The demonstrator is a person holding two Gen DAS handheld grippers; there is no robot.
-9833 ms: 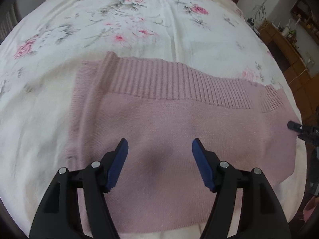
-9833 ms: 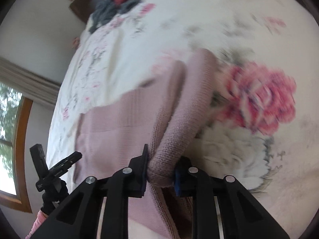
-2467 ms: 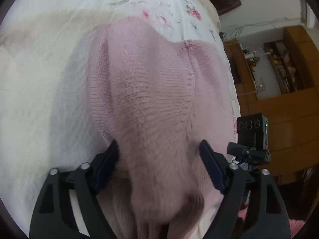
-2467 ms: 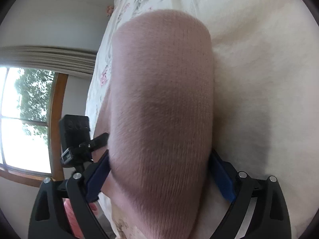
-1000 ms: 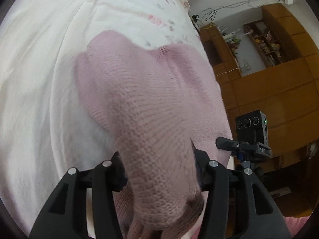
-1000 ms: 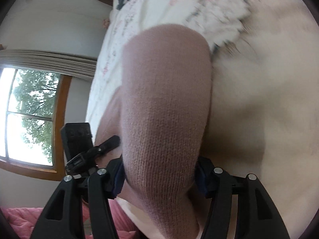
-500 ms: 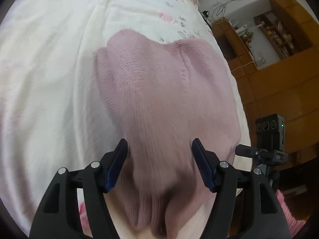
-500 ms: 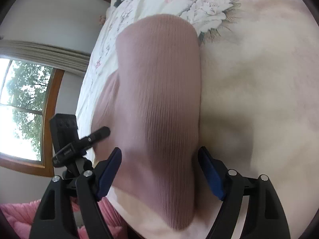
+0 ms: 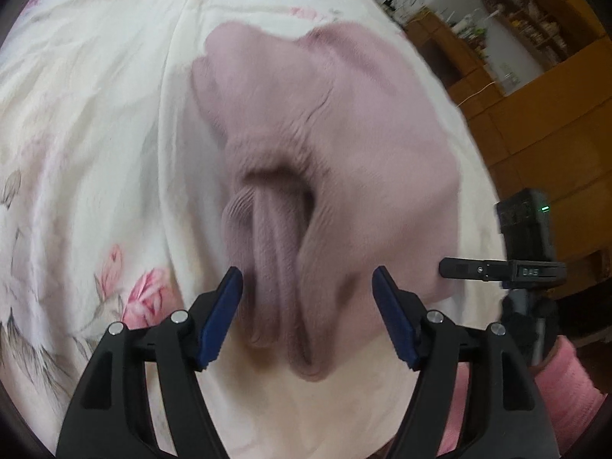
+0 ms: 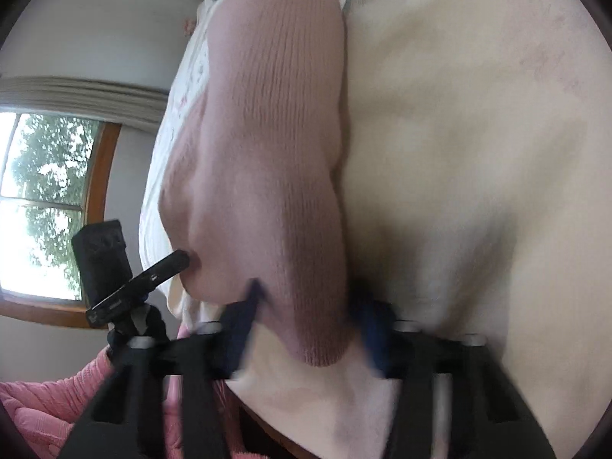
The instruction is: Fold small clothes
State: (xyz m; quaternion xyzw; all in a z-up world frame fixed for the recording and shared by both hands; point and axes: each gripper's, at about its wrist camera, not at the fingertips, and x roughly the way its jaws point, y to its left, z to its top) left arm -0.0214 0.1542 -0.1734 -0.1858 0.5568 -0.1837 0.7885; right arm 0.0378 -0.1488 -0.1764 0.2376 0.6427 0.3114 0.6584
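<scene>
Cream bedding with a pink floral print [image 9: 114, 134] covers the bed and fills most of both wrist views; on the right gripper's side the cover [image 10: 478, 153] looks plain and lightly creased. Beyond the bed's far edge stand wooden cabinets [image 9: 543, 122] on one side and a wood-framed window [image 10: 49, 199] with green trees outside on the other. A pink knit sweater [image 9: 344, 122] lies folded into a thick bundle on the cover near the bed's near edge, its rolled layers bunched and pointing toward the left gripper [image 9: 308, 306]. That gripper's blue-padded jaws stand wide apart, one on each side of the bundle's near end, not pinching it. From the other side the sweater [image 10: 275, 145] shows as a long rounded roll, and the right gripper [image 10: 310, 329] has its jaws spread on either side of the roll's end; this view is blurred, so contact with the knit cannot be told. A small black camera on a stand [image 9: 524, 237] sits just off the bed's edge, also visible beside the roll [image 10: 111, 271].
</scene>
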